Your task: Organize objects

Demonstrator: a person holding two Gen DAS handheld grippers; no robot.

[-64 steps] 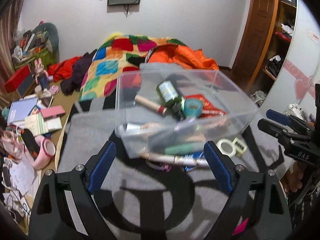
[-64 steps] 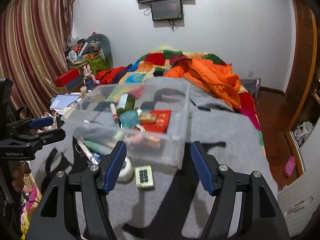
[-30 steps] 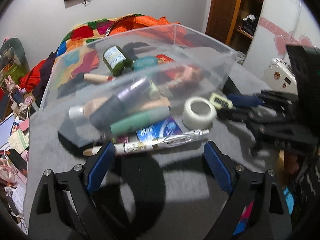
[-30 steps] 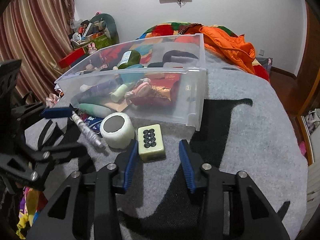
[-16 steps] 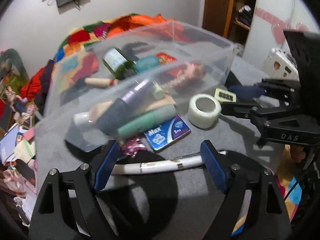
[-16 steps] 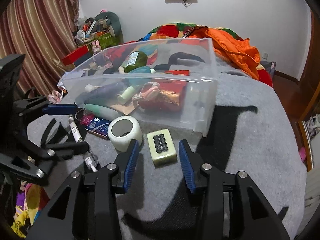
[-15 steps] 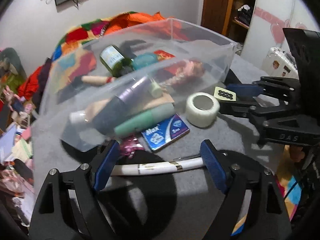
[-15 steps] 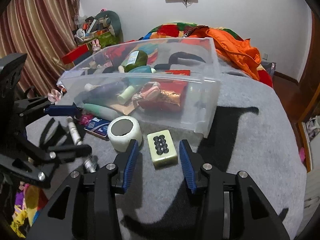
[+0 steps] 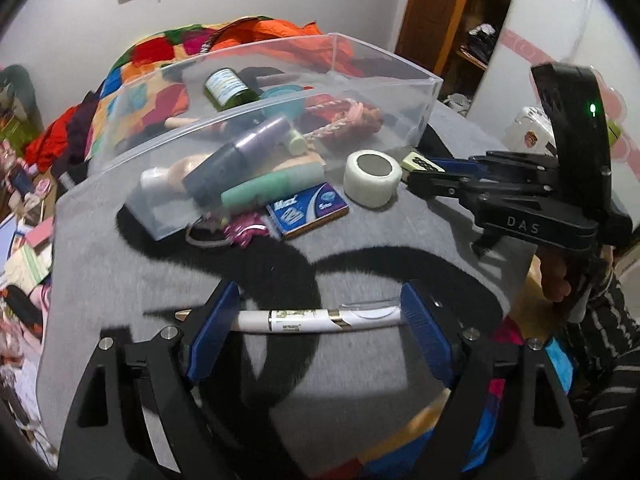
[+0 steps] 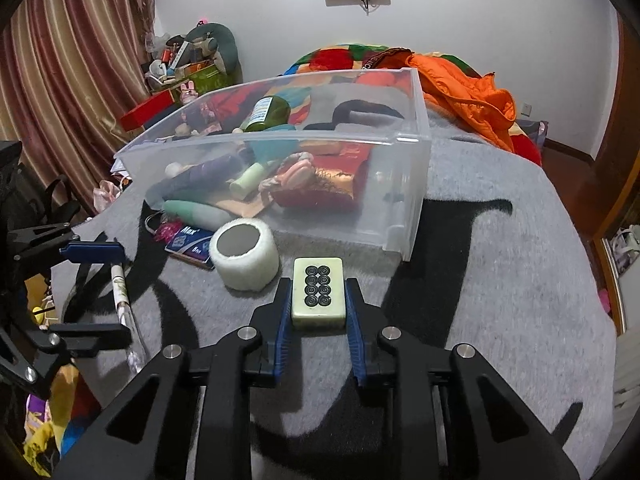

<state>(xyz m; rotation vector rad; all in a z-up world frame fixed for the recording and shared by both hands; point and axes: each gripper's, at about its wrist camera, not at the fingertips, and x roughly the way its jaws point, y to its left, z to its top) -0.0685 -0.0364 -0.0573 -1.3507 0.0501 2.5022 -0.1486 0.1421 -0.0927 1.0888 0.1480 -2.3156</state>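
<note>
Here the right gripper [image 10: 318, 300], low in the middle of its frame, is clenched on the mahjong tile [image 10: 318, 287], blue pads pressing both its sides over the grey blanket [image 10: 500, 280]. The white tape roll [image 10: 244, 254] sits just left of the tile, with a blue packet [image 10: 190, 246] beyond it. The clear bin [image 10: 404, 200] fills the upper middle, holding a green bottle [image 10: 266, 114] and other clutter. In the left wrist view, the left gripper [image 9: 320, 316] at the bottom has its jaws spread wide, each blue pad touching one end of the white pen [image 9: 304, 315] lying crosswise between them
</note>
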